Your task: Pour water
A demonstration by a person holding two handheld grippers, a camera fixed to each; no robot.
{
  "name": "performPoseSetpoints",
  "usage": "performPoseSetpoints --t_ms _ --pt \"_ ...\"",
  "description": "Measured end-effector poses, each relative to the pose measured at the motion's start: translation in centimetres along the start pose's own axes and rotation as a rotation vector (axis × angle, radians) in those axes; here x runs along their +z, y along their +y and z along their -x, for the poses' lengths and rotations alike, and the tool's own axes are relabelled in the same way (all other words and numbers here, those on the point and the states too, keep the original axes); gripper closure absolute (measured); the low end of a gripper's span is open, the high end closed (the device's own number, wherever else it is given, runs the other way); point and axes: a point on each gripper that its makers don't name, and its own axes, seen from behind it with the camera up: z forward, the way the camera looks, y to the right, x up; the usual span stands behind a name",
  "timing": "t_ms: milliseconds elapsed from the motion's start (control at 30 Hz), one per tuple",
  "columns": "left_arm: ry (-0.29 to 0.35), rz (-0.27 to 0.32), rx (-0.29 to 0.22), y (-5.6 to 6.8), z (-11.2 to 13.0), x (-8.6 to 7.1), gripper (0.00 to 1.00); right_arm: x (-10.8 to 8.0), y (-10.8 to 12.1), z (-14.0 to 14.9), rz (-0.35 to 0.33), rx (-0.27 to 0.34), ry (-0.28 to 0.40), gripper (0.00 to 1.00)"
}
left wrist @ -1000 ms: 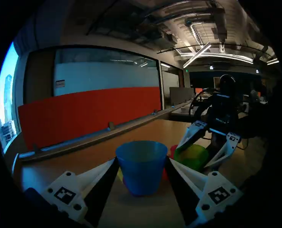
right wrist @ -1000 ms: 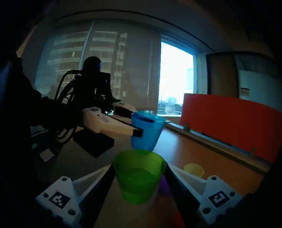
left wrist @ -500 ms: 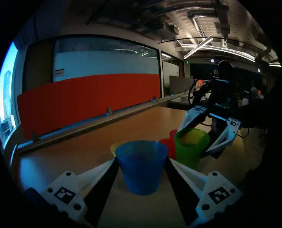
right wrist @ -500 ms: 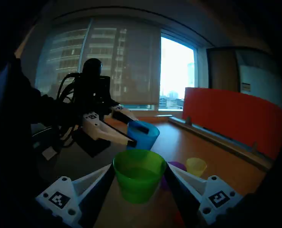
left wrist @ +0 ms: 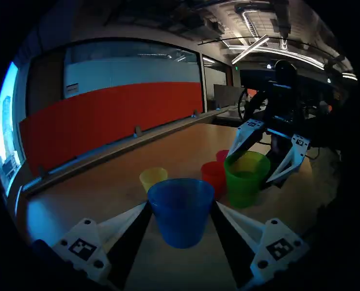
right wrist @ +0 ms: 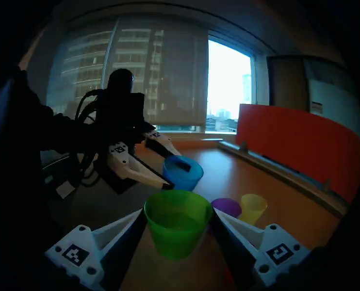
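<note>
**Two held cups, both upright, no water being poured**

The left gripper (left wrist: 181,207) is clamped on a blue cup (left wrist: 181,225), one finger pressing each side. The right gripper (right wrist: 178,213) is clamped the same way on a green cup (right wrist: 178,228). Both cups are held upright over a wooden table (left wrist: 180,145), near each other but not touching.

A pale liquid surface seems to sit low inside the green cup. Whether the blue cup holds anything cannot be told. Neither cup is tilted and no stream is visible, so the pour appears not yet made. What looks left is to bring one rim over the other cup and tip it.

A yellow cup (left wrist: 153,178), a red cup (left wrist: 213,173) and a purple cup (right wrist: 226,207) stand on the table nearby.

No brand or writing can be read. The gripper fingers carry black-and-white square markers (left wrist: 82,249), and a small wall sign (left wrist: 72,88) is too small to make out.
</note>
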Motion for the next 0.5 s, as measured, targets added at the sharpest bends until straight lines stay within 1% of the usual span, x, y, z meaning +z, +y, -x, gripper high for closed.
performPoseSetpoints --t_ms 300,500 --pt "-0.040 0.018 0.023 0.7 1.2 0.4 0.15 0.0 -0.1 0.9 -0.010 0.002 -0.029 0.09" --pt "-0.081 0.026 0.042 1.0 2.4 0.4 0.15 0.0 -0.2 1.5 -0.018 0.002 -0.050 0.09"
